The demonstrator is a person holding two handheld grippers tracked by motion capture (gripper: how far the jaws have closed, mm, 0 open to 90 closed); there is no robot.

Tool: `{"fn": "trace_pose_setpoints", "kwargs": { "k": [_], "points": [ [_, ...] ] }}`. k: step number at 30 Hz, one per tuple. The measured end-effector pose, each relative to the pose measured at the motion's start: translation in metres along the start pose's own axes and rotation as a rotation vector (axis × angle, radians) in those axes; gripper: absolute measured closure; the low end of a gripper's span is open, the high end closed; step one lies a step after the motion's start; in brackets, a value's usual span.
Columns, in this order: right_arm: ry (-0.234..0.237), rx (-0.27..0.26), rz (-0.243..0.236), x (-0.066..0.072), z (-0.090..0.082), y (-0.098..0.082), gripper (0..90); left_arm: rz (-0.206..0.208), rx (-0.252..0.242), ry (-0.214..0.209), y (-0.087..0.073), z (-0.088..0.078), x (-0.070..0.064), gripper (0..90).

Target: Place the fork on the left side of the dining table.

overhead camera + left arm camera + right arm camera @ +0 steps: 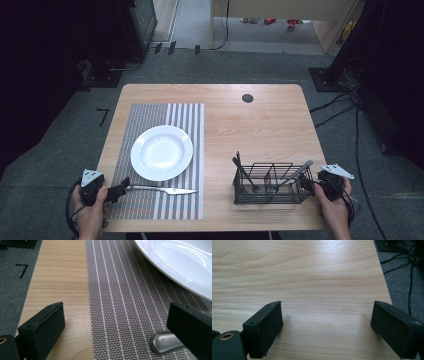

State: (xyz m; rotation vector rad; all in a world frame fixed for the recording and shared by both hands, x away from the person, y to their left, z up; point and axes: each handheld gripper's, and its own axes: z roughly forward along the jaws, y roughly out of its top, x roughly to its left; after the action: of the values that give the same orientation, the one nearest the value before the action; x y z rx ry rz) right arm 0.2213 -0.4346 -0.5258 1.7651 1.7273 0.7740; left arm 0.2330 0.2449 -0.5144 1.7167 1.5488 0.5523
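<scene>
Left gripper (119, 190) is standing wide open, gripping nothing, at the knife (162, 189) handle lying on the placemat (150, 115) below the plate (161, 152); right gripper (325, 327) is gaping empty too; closing off-centre risks skidding the handle sideways.

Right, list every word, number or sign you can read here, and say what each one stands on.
"7": a black mark on the grey floor left of the table; readable in the left gripper view and in the high view.
No other text: plate, striped placemat, knife and wire cutlery caddy bear none.
</scene>
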Motion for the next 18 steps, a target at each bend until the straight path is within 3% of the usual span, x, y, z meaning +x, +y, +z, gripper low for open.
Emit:
{"fn": "trace_pose_setpoints", "kwargs": {
  "k": [5,7,10,13,18],
  "points": [
    [0.002,0.000,-0.002,0.000,0.000,0.000,10.5,-0.002,-0.039,0.006,0.003,-0.009,-0.007,1.9],
    [-0.001,0.000,-0.001,0.000,0.000,0.000,10.8,0.022,-0.078,0.009,0.008,-0.018,-0.018,2.0],
    [0.000,-0.001,-0.002,0.000,0.000,0.000,10.7,0.041,-0.098,0.008,0.010,-0.021,-0.027,2.0],
    [0.000,-0.001,-0.002,0.000,0.000,0.000,10.8,0.029,-0.112,-0.042,0.015,-0.023,-0.040,2.0],
    [0.000,0.000,0.000,0.000,0.000,0.000,10.8,0.037,-0.115,-0.061,0.023,-0.027,-0.054,2.0]
  ]
}}
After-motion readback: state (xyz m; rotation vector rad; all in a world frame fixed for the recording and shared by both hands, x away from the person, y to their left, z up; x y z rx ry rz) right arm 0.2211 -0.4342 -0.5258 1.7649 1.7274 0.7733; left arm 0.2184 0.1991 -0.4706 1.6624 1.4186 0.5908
